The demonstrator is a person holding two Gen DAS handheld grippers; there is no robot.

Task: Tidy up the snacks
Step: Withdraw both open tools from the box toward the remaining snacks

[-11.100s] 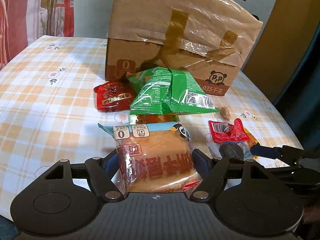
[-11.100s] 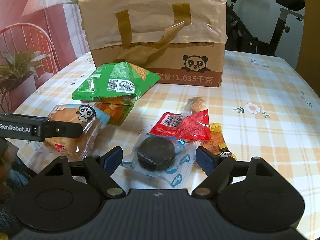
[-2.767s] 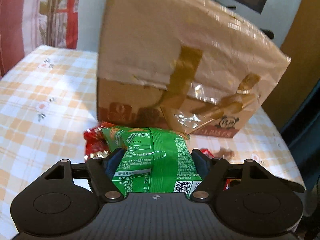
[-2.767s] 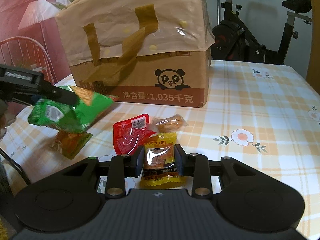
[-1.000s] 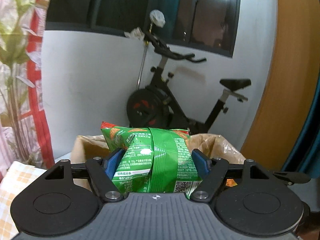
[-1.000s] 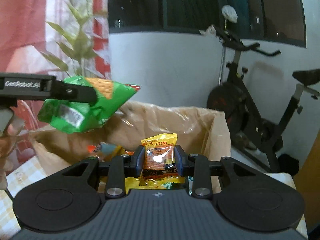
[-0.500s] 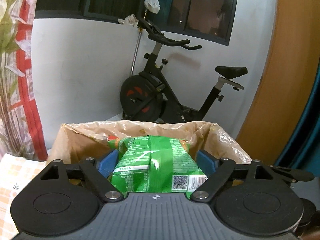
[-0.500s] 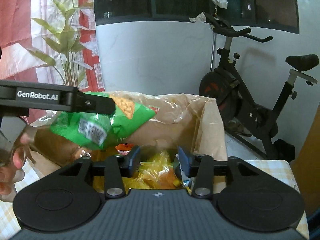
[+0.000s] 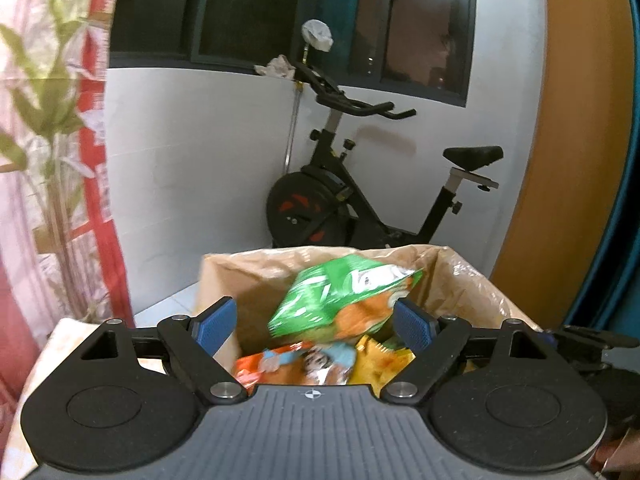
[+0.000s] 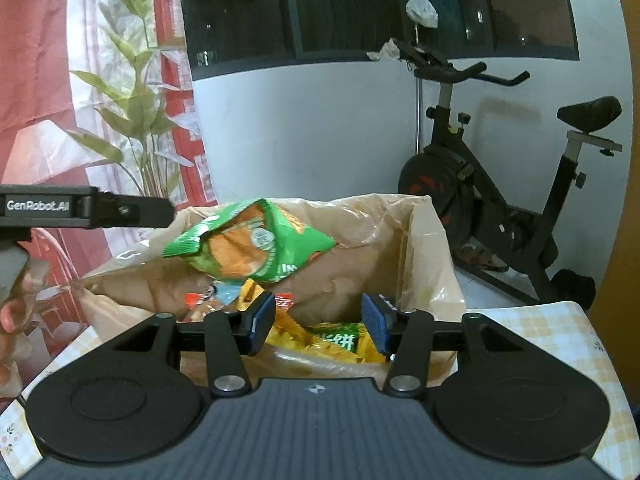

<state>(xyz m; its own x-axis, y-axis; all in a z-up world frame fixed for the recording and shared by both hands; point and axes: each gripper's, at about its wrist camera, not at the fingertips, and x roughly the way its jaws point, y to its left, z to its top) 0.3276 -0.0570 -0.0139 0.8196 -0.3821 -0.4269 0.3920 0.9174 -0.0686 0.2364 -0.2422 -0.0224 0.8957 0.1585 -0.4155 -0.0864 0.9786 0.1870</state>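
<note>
Two hand-held grippers hovered over an open cardboard box (image 10: pixel 430 240) lined with clear plastic, standing on a checked worktop (image 10: pixel 560 320). The left gripper (image 9: pixel 316 318) had its blue pads spread wide with nothing pressed between them. Beyond it a green snack bag (image 9: pixel 344 296) lay in the top of the box, its long axis slanting up toward the right in the left view, one end pointing at the far right corner. The right gripper (image 10: pixel 318 322) stood partly open and empty above yellow and green packets (image 10: pixel 336 340) in the box. An exercise bike (image 10: pixel 500 184) stood behind against a white wall.
</note>
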